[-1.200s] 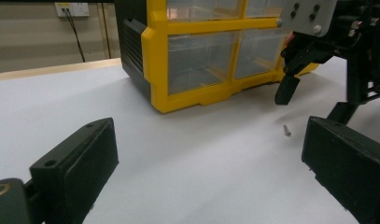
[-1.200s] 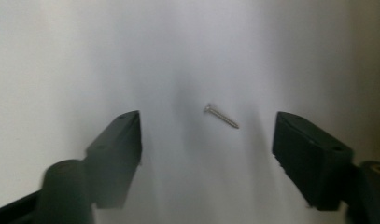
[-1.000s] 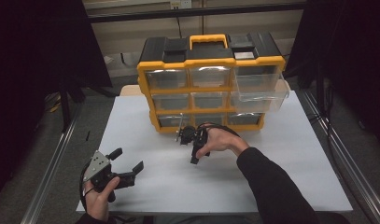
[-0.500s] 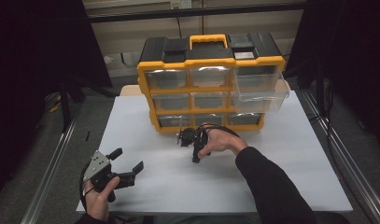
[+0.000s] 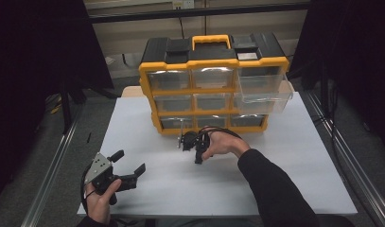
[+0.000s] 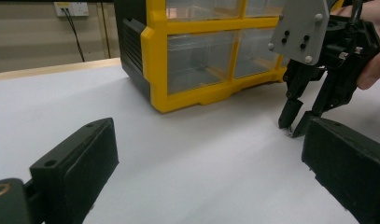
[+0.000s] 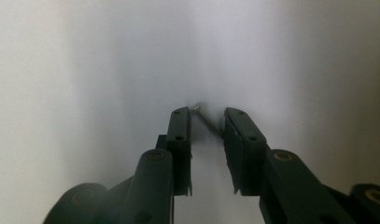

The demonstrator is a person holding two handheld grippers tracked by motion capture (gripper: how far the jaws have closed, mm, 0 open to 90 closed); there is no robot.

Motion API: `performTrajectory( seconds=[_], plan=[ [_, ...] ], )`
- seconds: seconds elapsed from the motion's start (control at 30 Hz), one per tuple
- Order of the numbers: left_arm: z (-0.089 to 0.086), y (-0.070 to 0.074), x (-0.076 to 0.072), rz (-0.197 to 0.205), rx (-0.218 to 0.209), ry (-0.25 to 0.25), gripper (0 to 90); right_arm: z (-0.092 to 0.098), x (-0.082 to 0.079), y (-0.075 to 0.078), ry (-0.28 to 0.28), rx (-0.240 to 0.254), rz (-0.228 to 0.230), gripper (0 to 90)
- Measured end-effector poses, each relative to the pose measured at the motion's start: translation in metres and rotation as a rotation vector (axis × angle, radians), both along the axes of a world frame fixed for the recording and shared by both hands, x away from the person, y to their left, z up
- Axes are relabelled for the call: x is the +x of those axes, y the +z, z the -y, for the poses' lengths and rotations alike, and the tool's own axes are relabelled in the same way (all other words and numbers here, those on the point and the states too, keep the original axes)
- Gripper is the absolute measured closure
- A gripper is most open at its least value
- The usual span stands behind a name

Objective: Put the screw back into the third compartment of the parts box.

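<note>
A small metal screw (image 7: 208, 122) lies slantwise on the white table (image 5: 284, 156) in front of the organizer. My right gripper (image 7: 206, 112) points down at it. Its jaws have just been closing and now stand a narrow gap apart, with the screw between them. The screw head sits at one jaw tip and the shank runs toward the other. In the left gripper view the right gripper (image 6: 294, 128) stands tip-down on the table with the screw (image 6: 290, 134) at its tips. My left gripper (image 5: 128, 161) rests open and empty near the front left.
A yellow and black drawer organizer (image 5: 214, 85) with clear drawers stands at the back of the table, also seen as the organizer (image 6: 201, 60) in the left gripper view. Its upper right drawer (image 5: 263, 90) is pulled out. Dark curtains hang on both sides.
The right gripper's jaws have narrowed around the spot in front of the organizer. Both hands have stayed where they were.
</note>
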State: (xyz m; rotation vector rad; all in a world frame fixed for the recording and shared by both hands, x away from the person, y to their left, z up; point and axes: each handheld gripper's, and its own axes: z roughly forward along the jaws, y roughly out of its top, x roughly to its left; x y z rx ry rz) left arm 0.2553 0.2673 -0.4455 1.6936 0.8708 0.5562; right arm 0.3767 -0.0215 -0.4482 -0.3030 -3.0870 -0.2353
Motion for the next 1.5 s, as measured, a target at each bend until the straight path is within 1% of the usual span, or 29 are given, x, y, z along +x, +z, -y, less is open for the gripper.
performTrajectory(
  seconds=[0.07, 0.1, 0.17, 0.2, 0.23, 0.27, 0.3, 0.33, 0.37, 0.4, 0.43, 0.47, 0.5, 0.57, 0.67, 0.7, 0.73, 0.77, 0.87, 0.9, 0.93, 1.0, 1.03, 1.1, 1.23, 1.27, 1.3, 1.4, 1.5],
  plan=[
    [0.000, 0.000, 0.000, 0.000, -0.001, -0.001, 3.5, 0.000, 0.000, 0.000, -0.014, -0.002, -0.005, 76.4],
    [0.000, 0.000, 0.000, 0.000, -0.002, -0.001, 3.5, -0.001, 0.000, 0.000, -0.001, 0.001, 0.000, 77.8],
    [0.000, 0.000, 0.000, 0.000, -0.001, -0.001, 3.5, -0.001, 0.000, 0.000, -0.012, -0.002, -0.009, 83.6],
    [0.000, 0.000, 0.000, -0.001, -0.002, 0.000, 3.5, -0.001, 0.000, 0.000, -0.007, -0.003, -0.011, 85.1],
    [0.000, 0.000, 0.000, -0.001, -0.001, 0.000, 3.5, -0.001, 0.000, 0.000, -0.018, 0.000, -0.015, 86.0],
    [0.000, 0.000, 0.000, -0.001, 0.000, -0.001, 3.5, -0.001, 0.000, 0.001, -0.019, -0.009, -0.007, 87.8],
    [0.000, 0.000, 0.000, -0.001, 0.000, -0.002, 3.5, -0.001, -0.001, 0.001, -0.030, -0.011, -0.016, 88.1],
    [0.000, 0.000, 0.000, -0.001, -0.001, -0.002, 3.5, -0.001, 0.000, 0.000, -0.026, -0.003, -0.023, 88.1],
    [0.000, 0.000, 0.000, 0.000, -0.002, -0.001, 3.5, -0.001, 0.001, -0.001, -0.010, 0.003, -0.019, 88.2],
    [0.000, 0.000, 0.000, -0.001, -0.002, -0.001, 3.5, -0.001, 0.001, -0.001, -0.023, 0.001, -0.026, 88.2],
    [0.000, 0.000, 0.000, 0.000, -0.001, -0.001, 3.5, -0.001, 0.002, -0.002, -0.018, 0.024, -0.024, 88.2],
    [0.000, 0.000, 0.000, 0.000, 0.000, -0.001, 3.5, -0.001, 0.001, -0.002, -0.044, 0.021, -0.033, 88.2],
    [0.000, 0.000, 0.000, 0.000, 0.002, -0.001, 3.5, 0.000, 0.002, -0.002, -0.025, 0.019, -0.035, 88.3],
    [0.000, 0.000, 0.000, -0.001, 0.000, -0.002, 3.5, 0.000, 0.002, -0.001, -0.052, 0.007, -0.042, 88.2],
    [0.000, 0.000, 0.000, 0.000, 0.000, -0.001, 3.5, 0.000, 0.004, 0.000, -0.057, 0.003, -0.047, 88.2],
    [0.000, 0.000, 0.000, 0.000, 0.000, -0.001, 3.6, 0.001, 0.005, -0.001, -0.067, 0.020, -0.060, 88.2],
    [0.000, 0.000, 0.000, 0.000, 0.000, -0.001, 3.5, 0.001, 0.005, -0.001, -0.076, 0.029, -0.057, 88.2],
    [0.000, 0.000, 0.000, 0.000, -0.001, -0.002, 3.5, 0.001, 0.006, 0.002, -0.082, 0.008, -0.050, 88.2],
    [0.000, 0.000, 0.000, 0.000, 0.000, -0.002, 3.5, 0.002, 0.006, 0.007, -0.114, 0.059, -0.074, 88.2],
    [0.000, 0.000, 0.000, 0.000, -0.001, -0.002, 3.5, 0.004, 0.007, 0.012, -0.113, 0.054, -0.074, 88.2],
    [0.001, 0.000, 0.000, -0.001, 0.000, 0.000, 3.5, 0.004, 0.005, 0.015, -0.130, 0.055, -0.079, 88.2],
    [0.001, 0.000, 0.000, -0.001, -0.001, -0.003, 3.5, 0.006, 0.005, 0.021, -0.131, 0.060, -0.077, 88.2],
    [0.001, 0.000, 0.000, 0.000, 0.000, -0.001, 3.5, 0.007, 0.003, 0.025, -0.163, 0.046, -0.091, 88.2],
    [0.001, 0.000, 0.000, 0.000, 0.001, -0.001, 3.5, 0.009, 0.003, 0.029, -0.179, 0.050, -0.086, 88.2],
    [0.001, 0.000, 0.000, -0.001, 0.003, -0.001, 3.5, 0.010, 0.000, 0.038, -0.212, 0.041, -0.092, 88.2],
    [0.000, 0.000, 0.000, 0.000, 0.007, 0.000, 3.5, 0.009, -0.001, 0.041, -0.219, 0.038, -0.088, 88.2],
    [0.001, 0.000, 0.000, 0.001, 0.004, 0.000, 3.5, 0.009, 0.000, 0.043, -0.220, 0.042, -0.086, 88.2],
    [0.000, 0.000, 0.000, -0.002, 0.000, -0.002, 3.6, 0.010, -0.001, 0.051, -0.249, 0.063, -0.094, 88.2],
    [0.000, 0.000, 0.000, -0.002, 0.001, -0.003, 3.5, 0.011, -0.001, 0.060, -0.257, 0.068, -0.086, 88.2]
  ],
)
